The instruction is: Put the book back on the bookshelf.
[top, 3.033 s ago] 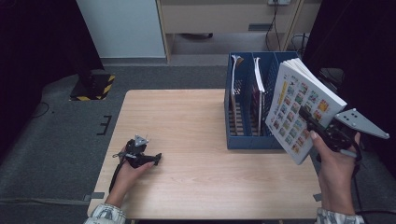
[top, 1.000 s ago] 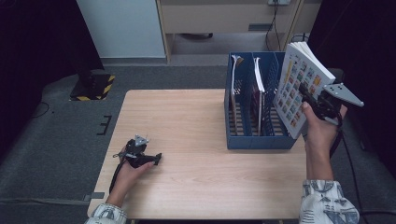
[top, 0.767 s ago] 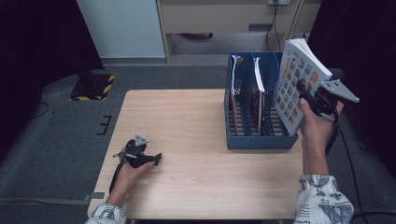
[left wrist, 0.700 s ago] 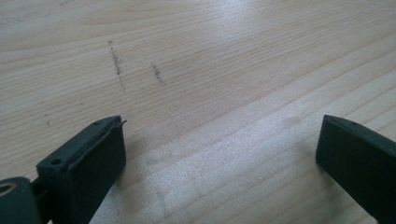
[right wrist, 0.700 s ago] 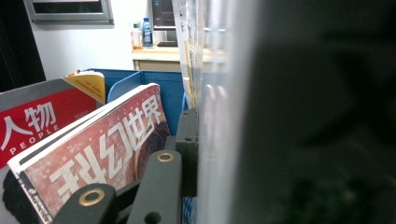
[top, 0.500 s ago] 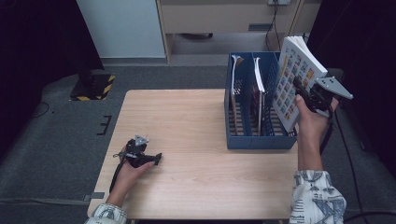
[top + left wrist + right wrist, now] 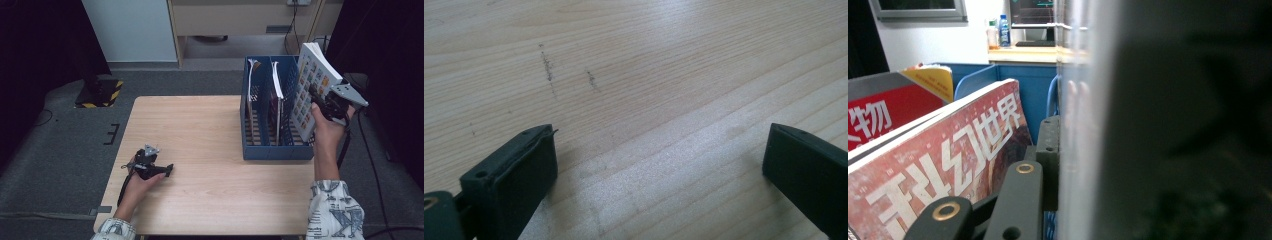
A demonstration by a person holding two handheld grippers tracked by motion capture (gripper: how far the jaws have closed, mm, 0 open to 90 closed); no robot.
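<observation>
My right gripper is shut on a thick white book whose cover shows many small pictures. The book stands upright and tilted, its lower edge inside the rightmost slot of the blue file rack. In the right gripper view the book's page edge runs up beside one black jaw, and a red magazine stands in the neighbouring slot. My left gripper rests on the wooden table near its front left. Its jaws stand wide open over bare wood, with nothing between them.
Two thin magazines stand in the rack's left and middle slots. The rack sits at the table's right edge. Grey carpet surrounds the table, and a wooden cabinet stands behind it.
The right hand has carried the book left and down, from beside the rack into its rightmost slot. The left gripper has not moved.
</observation>
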